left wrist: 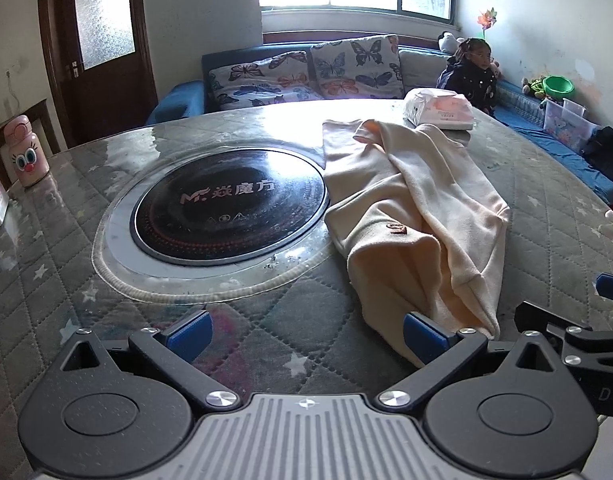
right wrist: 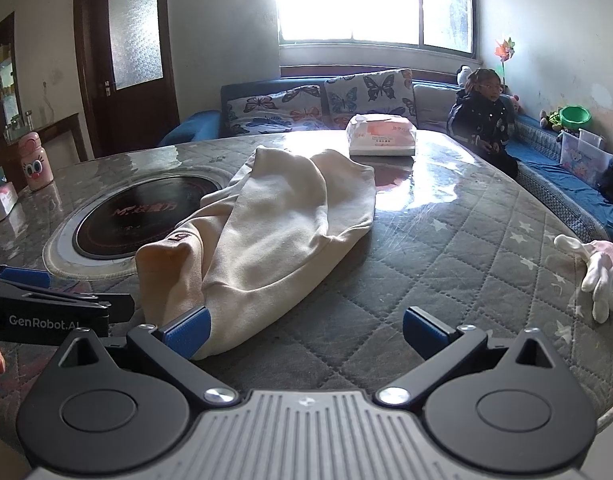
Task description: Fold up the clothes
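Cream clothing point(left wrist: 410, 208) lay in a long rumpled bundle across the round table point(left wrist: 266, 320), which was covered in grey quilted fabric with small stars under a glossy clear sheet. Its left edge draped over the rim of the round black cooktop point(left wrist: 226, 208) sunk in the table's middle, and its far end reached almost to a pack of tissues point(left wrist: 438, 110). Beyond the table ran a blue sofa point(right wrist: 198, 128) with 2 butterfly-print cushions point(right wrist: 366, 92), where a child in a dark jacket point(right wrist: 480, 120) sat under the bright window.

The left gripper point(left wrist: 306, 332) hovered low at the near end of the garment with its jaws spread wide, holding nothing; its right blue pad sat right against the cloth's near corner. The right gripper point(right wrist: 304, 330) was beside it, jaws equally wide and empty, its left blue pad touching the garment's near fold. A pink cartoon-faced bottle point(left wrist: 24, 152) stood near the table's far left edge, and a white glove point(right wrist: 598, 280) lay at the right edge.
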A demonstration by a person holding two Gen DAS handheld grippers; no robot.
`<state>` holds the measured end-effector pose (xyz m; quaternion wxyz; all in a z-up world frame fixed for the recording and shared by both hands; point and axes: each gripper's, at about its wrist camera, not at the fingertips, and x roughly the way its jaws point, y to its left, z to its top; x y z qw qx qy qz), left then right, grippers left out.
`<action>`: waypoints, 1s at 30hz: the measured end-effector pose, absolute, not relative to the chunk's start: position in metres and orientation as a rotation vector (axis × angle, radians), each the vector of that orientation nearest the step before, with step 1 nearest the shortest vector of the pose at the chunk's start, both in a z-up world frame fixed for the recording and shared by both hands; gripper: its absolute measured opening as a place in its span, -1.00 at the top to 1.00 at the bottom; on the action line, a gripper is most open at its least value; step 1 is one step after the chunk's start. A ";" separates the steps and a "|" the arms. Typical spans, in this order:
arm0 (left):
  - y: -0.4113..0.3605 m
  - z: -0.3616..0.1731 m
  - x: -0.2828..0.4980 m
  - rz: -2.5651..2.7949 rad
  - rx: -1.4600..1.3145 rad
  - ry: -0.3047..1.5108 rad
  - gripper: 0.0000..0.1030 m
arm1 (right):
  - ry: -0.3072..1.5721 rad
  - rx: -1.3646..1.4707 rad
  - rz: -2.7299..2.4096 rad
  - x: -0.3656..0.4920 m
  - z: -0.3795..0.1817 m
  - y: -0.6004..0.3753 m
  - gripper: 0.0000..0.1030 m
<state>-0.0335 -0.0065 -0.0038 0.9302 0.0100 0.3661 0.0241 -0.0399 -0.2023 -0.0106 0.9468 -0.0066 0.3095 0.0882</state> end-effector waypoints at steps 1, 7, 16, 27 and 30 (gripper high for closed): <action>-0.006 -0.004 -0.034 0.051 0.020 0.752 -1.00 | 0.629 -0.016 0.179 -0.040 -0.010 -0.202 -1.00; -0.007 -0.004 -0.036 0.065 0.025 0.762 -1.00 | 0.630 -0.014 0.183 -0.043 -0.009 -0.201 -1.00; -0.006 -0.006 -0.041 0.077 0.031 0.774 -1.00 | 0.631 -0.009 0.189 -0.048 -0.007 -0.200 -1.00; -0.007 -0.005 -0.045 0.078 0.029 0.779 -1.00 | 0.625 -0.009 0.189 -0.053 -0.005 -0.200 -1.00; -0.007 -0.006 -0.044 0.079 0.028 0.783 -1.00 | 0.627 -0.009 0.190 -0.052 -0.005 -0.200 -1.00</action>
